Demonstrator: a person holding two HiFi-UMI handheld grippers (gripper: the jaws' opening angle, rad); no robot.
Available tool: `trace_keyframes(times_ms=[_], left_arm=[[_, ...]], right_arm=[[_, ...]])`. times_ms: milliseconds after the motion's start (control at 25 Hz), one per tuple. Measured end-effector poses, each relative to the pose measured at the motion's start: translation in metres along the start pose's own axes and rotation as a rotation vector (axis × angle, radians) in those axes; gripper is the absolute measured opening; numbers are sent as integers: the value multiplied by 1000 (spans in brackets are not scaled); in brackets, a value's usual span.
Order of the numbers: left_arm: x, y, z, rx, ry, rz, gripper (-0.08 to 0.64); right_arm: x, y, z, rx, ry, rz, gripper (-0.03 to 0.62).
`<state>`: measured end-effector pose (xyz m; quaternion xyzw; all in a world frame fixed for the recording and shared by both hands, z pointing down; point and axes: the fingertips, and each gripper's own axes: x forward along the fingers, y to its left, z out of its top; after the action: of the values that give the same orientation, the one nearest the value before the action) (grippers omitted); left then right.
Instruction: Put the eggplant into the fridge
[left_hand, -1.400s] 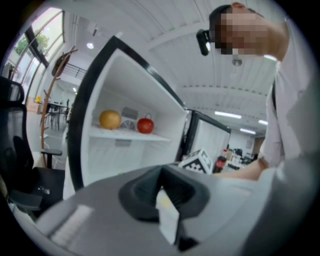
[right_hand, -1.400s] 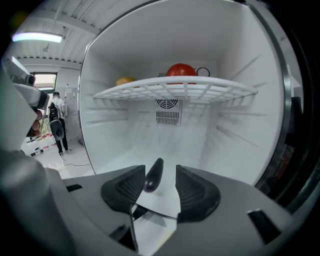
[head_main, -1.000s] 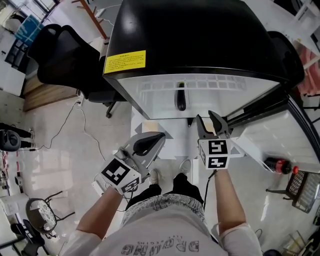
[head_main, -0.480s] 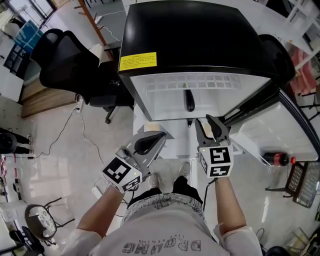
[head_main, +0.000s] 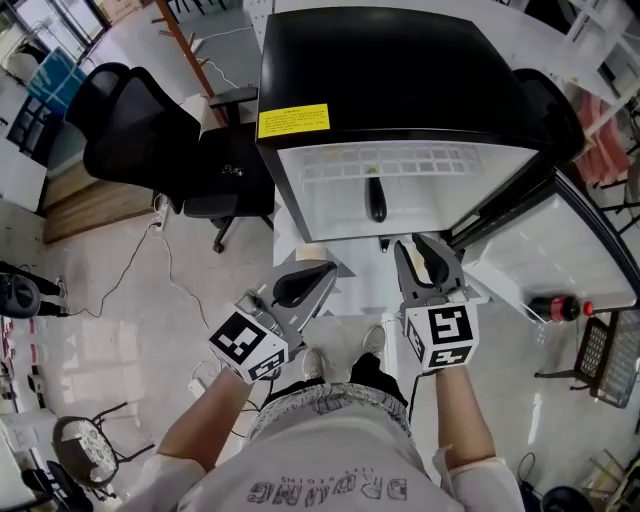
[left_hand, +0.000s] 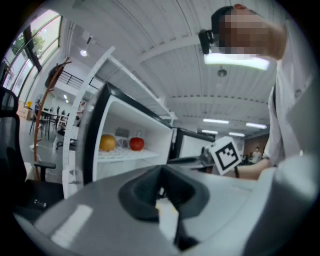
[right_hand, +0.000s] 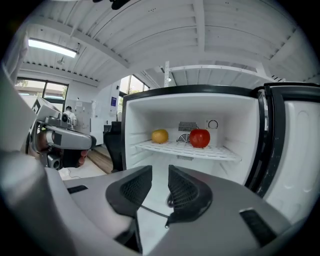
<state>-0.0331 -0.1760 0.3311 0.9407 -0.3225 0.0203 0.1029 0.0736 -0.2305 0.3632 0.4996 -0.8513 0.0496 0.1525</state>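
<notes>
Your right gripper (head_main: 428, 262), lower centre of the head view, has its jaws a narrow gap apart; they have just been closing, with nothing between them. Your left gripper (head_main: 304, 284), just to its left, is closed and empty. The eggplant (head_main: 376, 199) lies inside the open fridge (head_main: 400, 90), mid-frame.
</notes>
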Motion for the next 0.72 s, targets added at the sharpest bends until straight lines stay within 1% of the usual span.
trace_keyframes(times_ms=[520, 720], left_arm=[[-15, 5, 2, 6, -6, -10, 8], [-18, 7, 3, 11, -11, -10, 8]], right_arm=[[-20, 19, 16, -9, -33, -1, 33], [-25, 23, 18, -26, -34, 0, 11]])
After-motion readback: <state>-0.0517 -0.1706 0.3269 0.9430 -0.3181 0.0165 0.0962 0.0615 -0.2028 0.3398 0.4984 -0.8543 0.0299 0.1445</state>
